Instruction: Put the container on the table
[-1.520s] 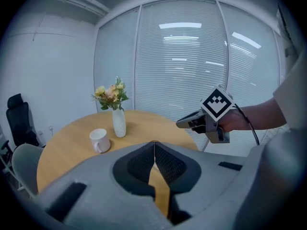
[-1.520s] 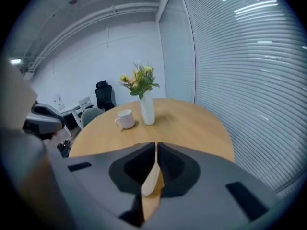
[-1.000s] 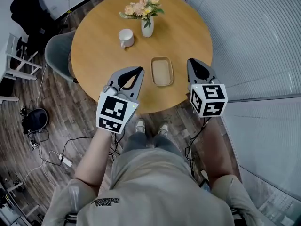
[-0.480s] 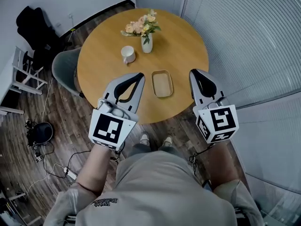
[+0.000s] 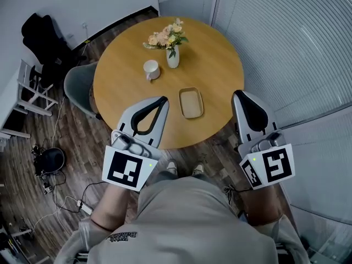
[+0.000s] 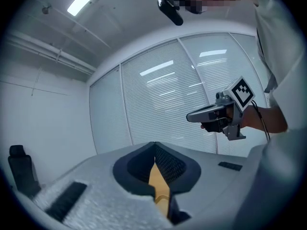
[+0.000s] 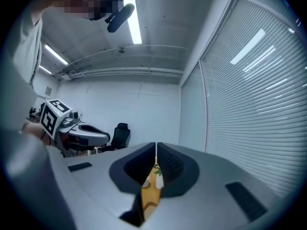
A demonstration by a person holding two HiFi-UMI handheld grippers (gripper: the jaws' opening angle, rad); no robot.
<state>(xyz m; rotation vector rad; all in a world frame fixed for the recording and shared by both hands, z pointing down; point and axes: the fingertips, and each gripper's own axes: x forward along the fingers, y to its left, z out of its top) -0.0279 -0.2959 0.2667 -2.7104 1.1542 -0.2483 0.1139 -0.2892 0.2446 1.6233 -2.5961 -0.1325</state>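
The container (image 5: 191, 103) is a shallow tan rounded-rectangle dish. It lies flat on the round wooden table (image 5: 220, 65), near the front edge, with nothing touching it. My left gripper (image 5: 163, 100) is held to its left, over the table's front edge, jaws shut and empty. My right gripper (image 5: 237, 94) hangs off the table's right rim, also shut with nothing in it. The left gripper view (image 6: 154, 150) points up at the window blinds and shows the right gripper (image 6: 216, 115). Its counterpart, the right gripper view (image 7: 156, 150), shows the left gripper (image 7: 76, 131).
A white vase of flowers (image 5: 172, 56) and a white mug (image 5: 151, 69) stand further back on the table. A grey chair (image 5: 77, 87) is tucked in at the left. Cables and a round black device (image 5: 49, 159) lie on the wood floor; blinds fill the right.
Both grippers have drawn back toward me and away from the container, which has stayed where it was on the table.
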